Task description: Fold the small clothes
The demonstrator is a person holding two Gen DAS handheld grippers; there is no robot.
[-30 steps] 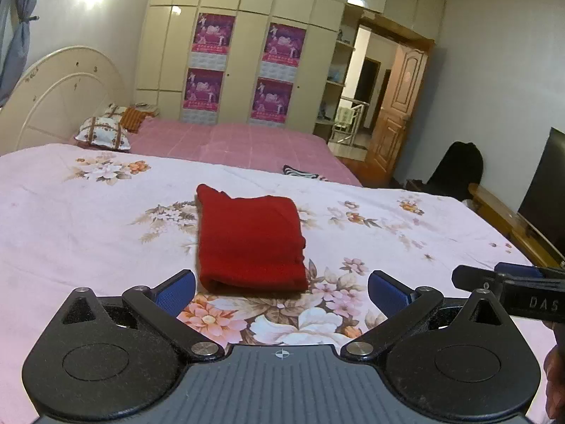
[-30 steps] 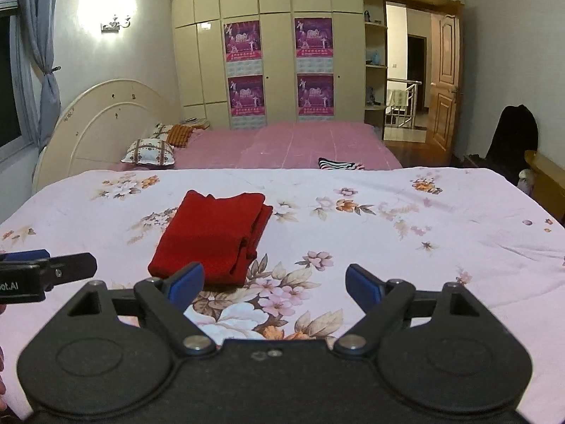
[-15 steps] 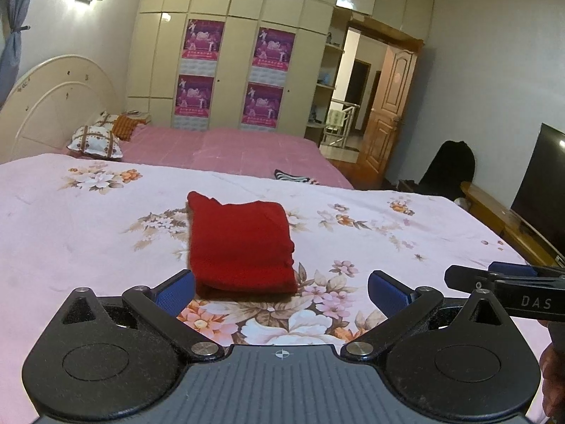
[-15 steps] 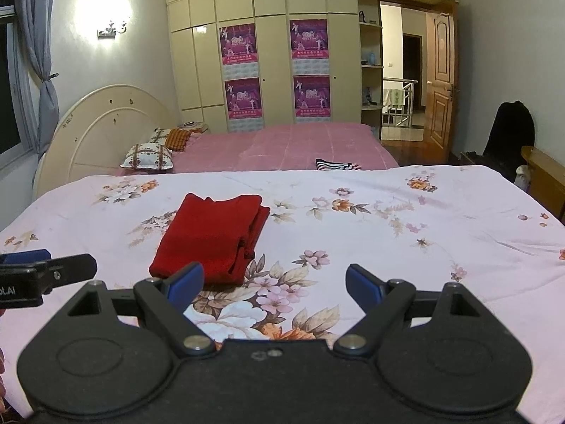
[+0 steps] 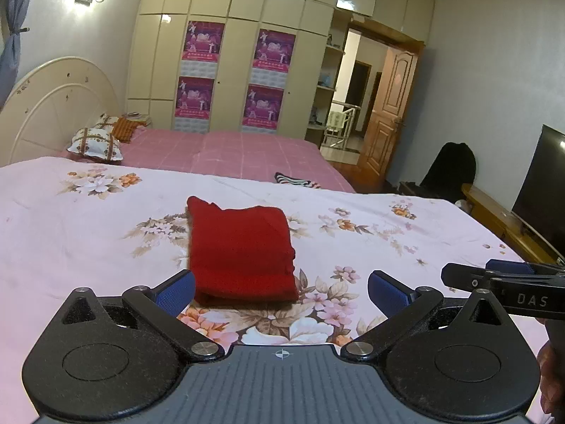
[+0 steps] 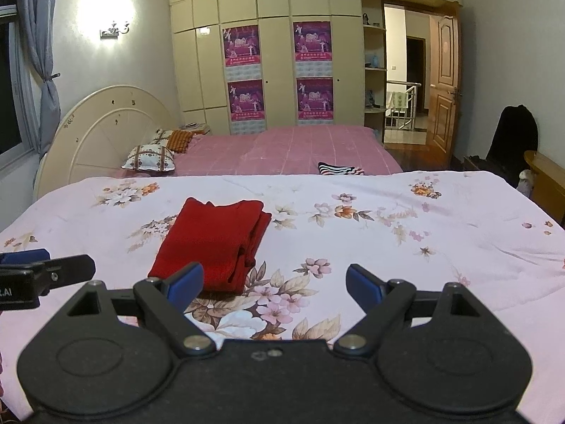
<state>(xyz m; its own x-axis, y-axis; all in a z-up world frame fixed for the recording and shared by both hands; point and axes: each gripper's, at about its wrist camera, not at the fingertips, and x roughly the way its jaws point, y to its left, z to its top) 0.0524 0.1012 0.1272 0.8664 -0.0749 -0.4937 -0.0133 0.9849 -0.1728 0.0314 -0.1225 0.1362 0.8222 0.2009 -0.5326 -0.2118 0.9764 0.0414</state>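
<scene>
From the left wrist view, the left gripper (image 5: pixel 280 291) is spread wide with nothing in it. The folded red cloth (image 5: pixel 242 249) lies on the flowery sheet (image 5: pixel 88 233) just past its tips. A black TV (image 5: pixel 540 198) stands at the right — only this view shows it.

From the right wrist view, the right gripper (image 6: pixel 273 284) is spread wide too, and empty. The red cloth (image 6: pixel 212 243) sits ahead to the left. A grey curtain (image 6: pixel 39 53) hangs by the window — this view shows it best.
</scene>
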